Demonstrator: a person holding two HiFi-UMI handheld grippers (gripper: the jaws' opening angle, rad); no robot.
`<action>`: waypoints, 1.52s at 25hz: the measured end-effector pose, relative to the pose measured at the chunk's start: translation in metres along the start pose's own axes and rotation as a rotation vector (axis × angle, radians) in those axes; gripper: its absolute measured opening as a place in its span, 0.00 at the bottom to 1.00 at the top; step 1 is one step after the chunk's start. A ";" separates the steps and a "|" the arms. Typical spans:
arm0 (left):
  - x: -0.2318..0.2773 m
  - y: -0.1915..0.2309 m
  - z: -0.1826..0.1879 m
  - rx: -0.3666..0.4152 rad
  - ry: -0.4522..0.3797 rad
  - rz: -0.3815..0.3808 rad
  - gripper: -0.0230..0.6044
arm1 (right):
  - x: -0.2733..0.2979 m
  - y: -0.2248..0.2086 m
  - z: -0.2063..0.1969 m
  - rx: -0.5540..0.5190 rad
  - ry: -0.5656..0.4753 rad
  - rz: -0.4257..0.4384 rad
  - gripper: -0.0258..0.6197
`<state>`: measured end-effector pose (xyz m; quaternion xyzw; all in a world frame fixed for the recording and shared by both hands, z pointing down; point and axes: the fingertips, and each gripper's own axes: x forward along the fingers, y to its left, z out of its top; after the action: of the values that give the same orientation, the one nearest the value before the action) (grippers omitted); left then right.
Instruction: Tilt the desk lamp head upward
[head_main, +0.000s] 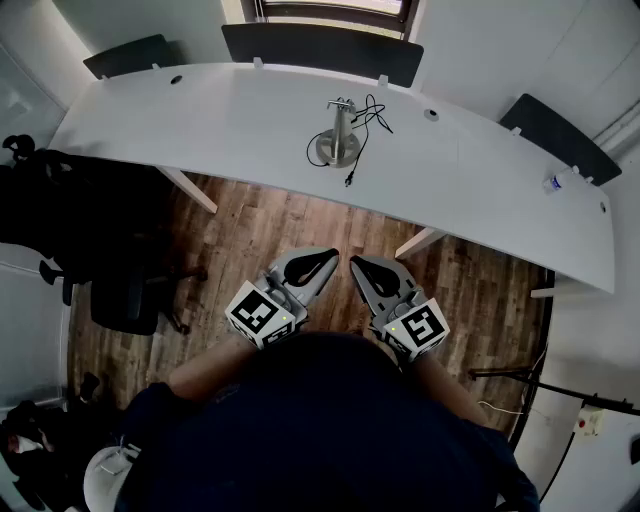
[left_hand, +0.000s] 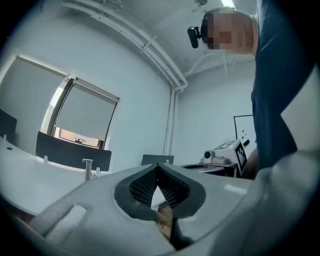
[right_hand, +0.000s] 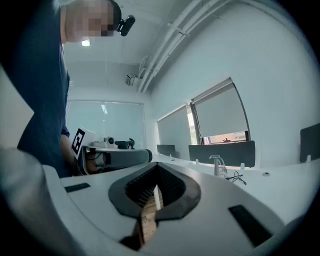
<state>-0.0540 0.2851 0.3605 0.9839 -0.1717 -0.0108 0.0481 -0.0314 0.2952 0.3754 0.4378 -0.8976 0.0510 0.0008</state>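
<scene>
Both hands sit close to the body, each gripper held level and pointed toward the tabletop (head_main: 230, 130). The left gripper (head_main: 332, 257) and right gripper (head_main: 355, 261) lie side by side over the wood floor (head_main: 250, 230), tips angled toward each other and nearly meeting. Both sets of jaws are fully closed with nothing between them. The lamp (head_main: 340, 132) stands upright well ahead on the tabletop, far from either gripper, its black cable (head_main: 368, 112) looped beside the base.
</scene>
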 end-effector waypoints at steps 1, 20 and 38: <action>0.000 0.000 0.000 -0.004 0.002 0.003 0.05 | 0.000 0.000 0.000 0.000 -0.002 0.002 0.05; 0.026 -0.012 -0.020 -0.015 0.029 0.105 0.05 | -0.026 -0.034 -0.017 0.054 -0.017 0.075 0.06; 0.097 0.144 -0.009 -0.042 0.005 0.009 0.05 | 0.080 -0.141 -0.002 0.019 0.004 -0.015 0.06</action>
<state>-0.0106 0.1182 0.3832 0.9820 -0.1756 -0.0116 0.0691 0.0297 0.1468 0.3943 0.4442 -0.8939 0.0605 -0.0012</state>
